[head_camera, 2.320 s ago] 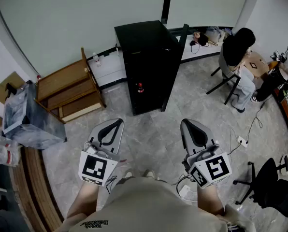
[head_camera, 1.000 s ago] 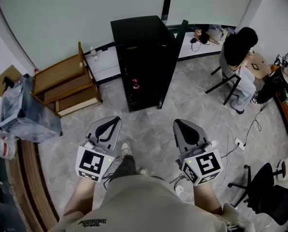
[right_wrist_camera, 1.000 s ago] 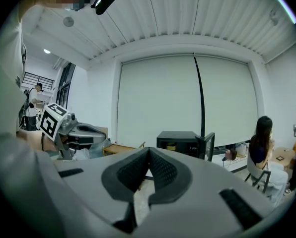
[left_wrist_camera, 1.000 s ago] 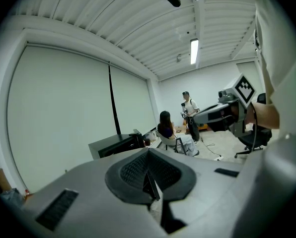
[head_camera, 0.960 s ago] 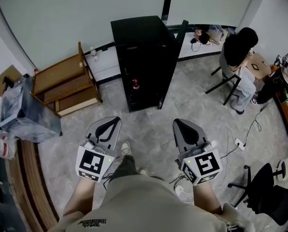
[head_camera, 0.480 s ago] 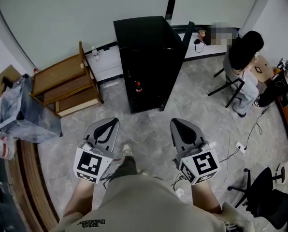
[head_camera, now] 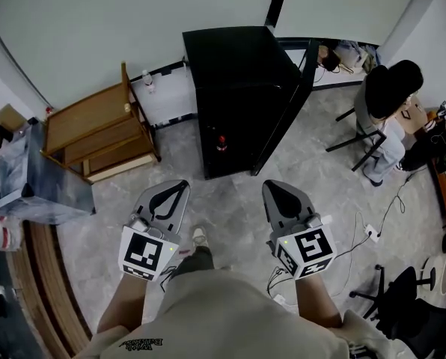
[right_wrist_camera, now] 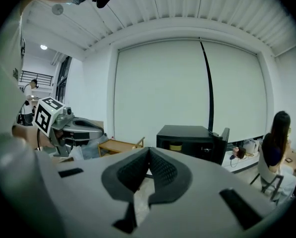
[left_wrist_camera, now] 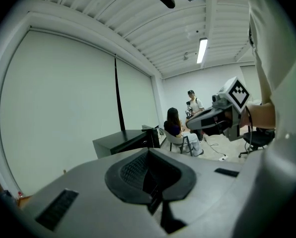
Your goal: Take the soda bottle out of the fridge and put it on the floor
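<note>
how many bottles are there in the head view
2: a dark red-labelled soda bottle inside the open black fridge, and a small clear bottle on the low white cabinet left of it. More may be hidden.

Inside the dark fridge (head_camera: pixel 238 81), the soda bottle (head_camera: pixel 221 142) shows only as a tiny red-and-dark speck. Its shape and the shelf under it cannot be made out. The hands behind the left tool (head_camera: pixel 179 188) and right tool (head_camera: pixel 274 188) are covered by their marker cubes. The black chair (head_camera: pixel 414 305) is cut off at the bottom right corner.
</note>
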### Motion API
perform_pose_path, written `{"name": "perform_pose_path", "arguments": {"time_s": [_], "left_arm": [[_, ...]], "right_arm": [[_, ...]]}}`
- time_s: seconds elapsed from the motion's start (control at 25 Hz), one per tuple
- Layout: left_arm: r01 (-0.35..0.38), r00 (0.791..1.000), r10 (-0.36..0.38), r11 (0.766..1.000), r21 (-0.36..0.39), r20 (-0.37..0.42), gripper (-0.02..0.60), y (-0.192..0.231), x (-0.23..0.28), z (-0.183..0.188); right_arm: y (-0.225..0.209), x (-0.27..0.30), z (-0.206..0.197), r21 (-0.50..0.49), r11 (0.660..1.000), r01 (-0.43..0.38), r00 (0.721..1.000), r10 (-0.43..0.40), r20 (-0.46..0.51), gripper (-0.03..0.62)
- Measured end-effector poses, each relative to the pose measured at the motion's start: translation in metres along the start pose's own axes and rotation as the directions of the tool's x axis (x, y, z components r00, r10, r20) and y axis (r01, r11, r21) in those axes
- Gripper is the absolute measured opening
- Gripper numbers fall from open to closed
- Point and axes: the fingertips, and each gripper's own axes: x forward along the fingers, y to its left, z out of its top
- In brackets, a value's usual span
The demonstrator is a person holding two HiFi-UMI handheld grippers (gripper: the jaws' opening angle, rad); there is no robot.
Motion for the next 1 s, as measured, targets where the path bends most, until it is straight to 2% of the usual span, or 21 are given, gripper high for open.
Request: {"name": "perform_pose_path", "arguments": {"time_s": [0.16, 0.32, 0.56, 0.76, 1.0], "left_arm": [[0.017, 1.000, -0.017, 1.000, 0.000, -0.016, 0.006, 0.041, 0.024, -0.011], [0.035, 0.999, -0.035, 0.999, 0.002, -0.018, 0.006, 0.077, 0.045, -0.016], [0.061, 0.998, -0.061, 0.998, 0.014, -0.017, 0.006, 0.125, 0.066, -0.026], [0.074, 0.997, -0.073, 0.997, 0.015, -0.019, 0.006, 0.143, 0.080, -0.027], [0.045, 0.999, -0.046, 0.999, -0.009, -0.021, 0.006, 0.158, 0.090, -0.034]], "right_arm": [[-0.006, 0.046, 0.009, -0.011, 1.000, 0.014, 1.000, -0.015, -0.026, -0.011], [-0.013, 0.084, 0.017, -0.067, 0.996, 0.051, 0.997, -0.055, -0.057, -0.011], [-0.016, 0.133, 0.022, -0.046, 0.996, 0.073, 0.993, -0.077, -0.089, -0.011], [-0.031, 0.152, 0.025, -0.053, 0.994, 0.096, 0.990, -0.101, -0.100, -0.011], [-0.038, 0.169, 0.018, -0.081, 0.993, 0.090, 0.986, -0.101, -0.131, -0.011]]}}
